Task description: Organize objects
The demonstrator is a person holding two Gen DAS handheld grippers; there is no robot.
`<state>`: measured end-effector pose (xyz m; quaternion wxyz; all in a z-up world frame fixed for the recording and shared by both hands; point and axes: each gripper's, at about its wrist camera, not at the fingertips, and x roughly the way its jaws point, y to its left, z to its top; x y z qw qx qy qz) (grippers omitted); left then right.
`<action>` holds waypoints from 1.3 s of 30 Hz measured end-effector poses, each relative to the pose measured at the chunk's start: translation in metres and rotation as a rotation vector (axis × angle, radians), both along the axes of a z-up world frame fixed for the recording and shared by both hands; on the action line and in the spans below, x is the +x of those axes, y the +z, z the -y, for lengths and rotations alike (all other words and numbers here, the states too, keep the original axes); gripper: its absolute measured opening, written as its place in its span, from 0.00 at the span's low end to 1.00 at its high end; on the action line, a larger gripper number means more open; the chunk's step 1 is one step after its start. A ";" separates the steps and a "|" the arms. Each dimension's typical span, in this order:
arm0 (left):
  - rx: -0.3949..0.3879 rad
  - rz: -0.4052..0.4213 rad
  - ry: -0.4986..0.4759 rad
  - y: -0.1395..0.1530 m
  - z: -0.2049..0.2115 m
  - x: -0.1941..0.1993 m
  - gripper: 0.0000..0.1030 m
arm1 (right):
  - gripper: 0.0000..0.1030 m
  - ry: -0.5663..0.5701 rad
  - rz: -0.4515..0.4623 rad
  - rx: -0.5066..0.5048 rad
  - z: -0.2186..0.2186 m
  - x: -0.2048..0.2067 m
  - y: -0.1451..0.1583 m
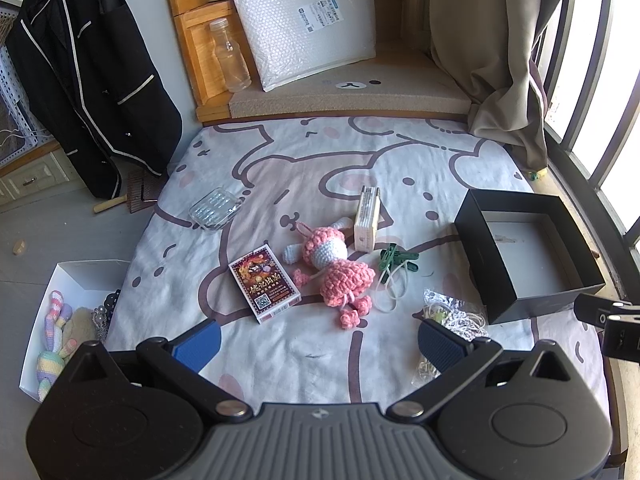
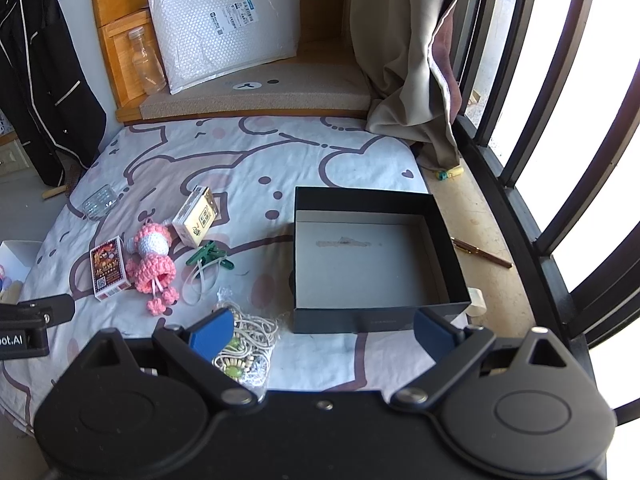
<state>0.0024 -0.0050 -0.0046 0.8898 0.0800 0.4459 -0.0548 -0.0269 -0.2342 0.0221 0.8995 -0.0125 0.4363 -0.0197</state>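
You are holding both tools above the near edge of the bed (image 1: 320, 152), and neither is carrying anything: the left hand-held gripper (image 1: 318, 344) is standing with its blue pads spread wide over bare sheet, and the right hand-held gripper (image 2: 324, 334) is likewise gaping, nothing pressed between its pads. The relation that is deciding your next move is this: the empty black box (image 2: 448, 248) is lying directly ahead of the right tool, just beyond its right pad, while the loose items are lying to the box's left. Nearest of all is the beaded necklace in its clear wrapper (image 2: 244, 344), sitting touching or just beside the right tool's left pad and running near-to-far; from the left wrist view the same bundle (image 1: 452, 316) is lying by the left tool's right pad, so it is falling between your two hands, the right looking slightly closer. Farther out, the pink crocheted doll (image 1: 336, 268) is lying with its long axis running from far-left to near-right, straight ahead of the left tool, with the card deck box (image 1: 264, 284) on its left and the green clothes pegs (image 1: 396, 260) on its right. The white tray of knitted toys (image 1: 68, 276) is sitting off the bed's left side, so that side is probably suiting the doll.
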 end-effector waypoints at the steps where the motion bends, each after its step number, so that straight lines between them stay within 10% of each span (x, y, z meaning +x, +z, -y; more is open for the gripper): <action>1: 0.000 0.000 0.000 0.000 0.000 0.000 1.00 | 0.95 0.000 0.000 0.000 0.000 0.000 0.000; 39: -0.004 -0.004 -0.034 0.000 -0.003 0.000 1.00 | 0.95 0.007 -0.003 -0.002 0.001 0.000 -0.001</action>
